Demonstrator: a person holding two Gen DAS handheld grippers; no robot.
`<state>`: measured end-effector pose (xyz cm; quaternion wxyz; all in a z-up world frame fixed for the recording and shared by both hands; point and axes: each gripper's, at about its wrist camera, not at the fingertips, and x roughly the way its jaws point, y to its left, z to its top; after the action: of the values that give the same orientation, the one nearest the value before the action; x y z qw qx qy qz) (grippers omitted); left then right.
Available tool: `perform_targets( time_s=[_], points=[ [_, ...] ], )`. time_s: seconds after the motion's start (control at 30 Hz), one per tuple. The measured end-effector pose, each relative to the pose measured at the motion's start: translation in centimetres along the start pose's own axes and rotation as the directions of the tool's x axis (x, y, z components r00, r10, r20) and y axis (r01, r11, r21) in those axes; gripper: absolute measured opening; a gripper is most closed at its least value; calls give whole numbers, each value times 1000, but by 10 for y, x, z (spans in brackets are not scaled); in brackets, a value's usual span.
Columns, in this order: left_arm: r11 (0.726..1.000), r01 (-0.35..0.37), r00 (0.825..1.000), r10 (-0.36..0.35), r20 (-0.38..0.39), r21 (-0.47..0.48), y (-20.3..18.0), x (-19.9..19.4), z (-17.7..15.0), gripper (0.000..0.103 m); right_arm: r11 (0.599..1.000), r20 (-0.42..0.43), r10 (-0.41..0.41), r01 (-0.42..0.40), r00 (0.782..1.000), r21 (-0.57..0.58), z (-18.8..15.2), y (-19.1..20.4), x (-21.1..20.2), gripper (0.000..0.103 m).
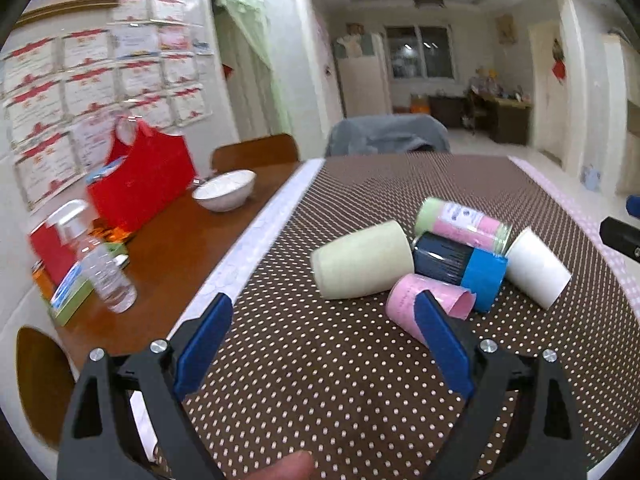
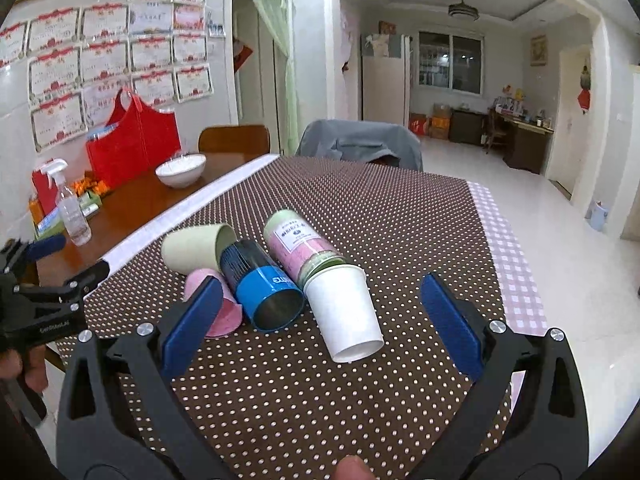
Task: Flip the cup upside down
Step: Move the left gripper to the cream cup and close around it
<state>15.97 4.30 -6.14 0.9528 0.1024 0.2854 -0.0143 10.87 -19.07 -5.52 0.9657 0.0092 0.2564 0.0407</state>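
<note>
Several cups lie on their sides in a cluster on the brown dotted tablecloth (image 1: 320, 380). A pale green cup (image 1: 362, 260) (image 2: 196, 246), a pink cup (image 1: 416, 300) (image 2: 226, 312), a dark blue and light blue can (image 1: 460, 266) (image 2: 262, 284), a pink and green jar (image 1: 464, 220) (image 2: 300, 246) and a white paper cup (image 1: 538, 266) (image 2: 348, 312). My left gripper (image 1: 324, 308) is open and empty, just before the pink cup. My right gripper (image 2: 322, 292) is open and empty, with the white cup and can between its fingers' line of sight.
Left of the cloth on the wooden table (image 1: 168, 236) stand a white bowl (image 1: 225, 190), a red bag (image 1: 140, 176) and a spray bottle (image 1: 100, 260). Chairs (image 1: 386, 134) stand at the far edge. The left gripper's body shows at the left in the right wrist view (image 2: 44, 304).
</note>
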Motion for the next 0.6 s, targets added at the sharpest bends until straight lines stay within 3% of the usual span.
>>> perform_targets(
  time_s=[0.3, 0.5, 0.6],
  points=[
    [979, 98, 986, -71, -149, 179, -8, 84, 19, 91, 1000, -98, -15, 16, 995, 13, 7, -18, 47, 97],
    [929, 179, 965, -101, -242, 324, -2, 126, 26, 91, 999, -153, -28, 33, 988, 29, 11, -27, 77, 97],
    [878, 243, 947, -124, -296, 411, -2, 147, 30, 91, 999, -174, -32, 39, 984, 36, 12, -29, 87, 97]
  ],
)
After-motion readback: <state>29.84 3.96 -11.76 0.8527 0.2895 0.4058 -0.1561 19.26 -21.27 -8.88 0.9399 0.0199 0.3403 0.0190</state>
